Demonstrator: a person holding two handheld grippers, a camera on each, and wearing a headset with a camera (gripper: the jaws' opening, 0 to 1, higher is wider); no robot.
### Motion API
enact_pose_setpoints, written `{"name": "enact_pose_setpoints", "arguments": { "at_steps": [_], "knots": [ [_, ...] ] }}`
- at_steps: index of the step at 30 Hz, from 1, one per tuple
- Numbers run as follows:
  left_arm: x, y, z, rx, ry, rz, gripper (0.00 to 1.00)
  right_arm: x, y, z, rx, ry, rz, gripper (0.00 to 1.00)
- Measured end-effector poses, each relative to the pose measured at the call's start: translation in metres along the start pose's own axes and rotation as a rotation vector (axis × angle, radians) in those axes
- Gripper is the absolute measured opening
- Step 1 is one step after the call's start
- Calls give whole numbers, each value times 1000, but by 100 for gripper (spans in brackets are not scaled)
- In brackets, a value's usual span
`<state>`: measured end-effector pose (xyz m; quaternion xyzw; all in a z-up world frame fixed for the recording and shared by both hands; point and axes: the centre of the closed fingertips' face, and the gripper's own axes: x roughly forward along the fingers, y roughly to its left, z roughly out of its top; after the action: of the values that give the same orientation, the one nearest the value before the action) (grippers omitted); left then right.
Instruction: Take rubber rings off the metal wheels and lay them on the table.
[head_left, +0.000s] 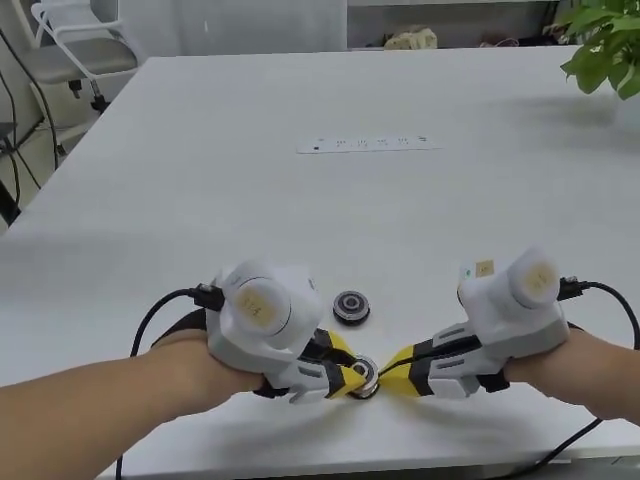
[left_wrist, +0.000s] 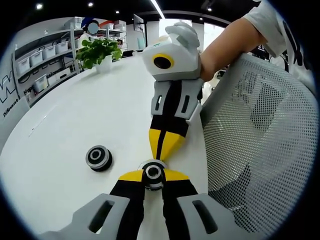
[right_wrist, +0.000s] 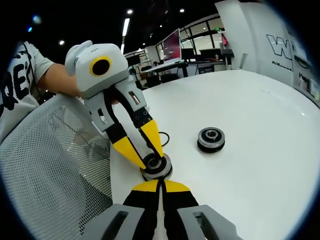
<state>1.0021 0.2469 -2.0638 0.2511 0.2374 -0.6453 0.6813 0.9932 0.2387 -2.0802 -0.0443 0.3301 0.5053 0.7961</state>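
Observation:
A small metal wheel (head_left: 364, 374) with a black rubber ring sits near the table's front edge, between both grippers. My left gripper (head_left: 352, 375) is shut on it, a yellow fingertip on each side of the wheel (left_wrist: 153, 171). From the opposite side my right gripper (head_left: 385, 372) comes in, its tips pressed together at the wheel's rim (right_wrist: 156, 163), seemingly pinching the ring's edge. A second wheel (head_left: 351, 306) with its ring on lies flat a little farther back, untouched.
The white table (head_left: 300, 210) has a flush socket strip (head_left: 368, 144) at mid-depth. A potted plant (head_left: 605, 45) stands at the far right and an office chair (head_left: 75, 45) at the far left. A mesh chair back (left_wrist: 260, 140) is close behind the front edge.

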Motion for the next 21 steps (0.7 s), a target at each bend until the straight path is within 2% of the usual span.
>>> {"name": "enact_pose_setpoints", "arguments": {
  "at_steps": [9, 13, 21],
  "knots": [
    [0, 0, 0, 5, 0, 5, 7, -2, -4, 1, 102, -29, 3, 0],
    [0, 0, 0, 4, 0, 7, 7, -5, -10, 7, 162, -69, -8, 0],
    [0, 0, 0, 3, 1, 9, 7, -6, -7, 13, 184, -103, 3, 0]
  ]
}}
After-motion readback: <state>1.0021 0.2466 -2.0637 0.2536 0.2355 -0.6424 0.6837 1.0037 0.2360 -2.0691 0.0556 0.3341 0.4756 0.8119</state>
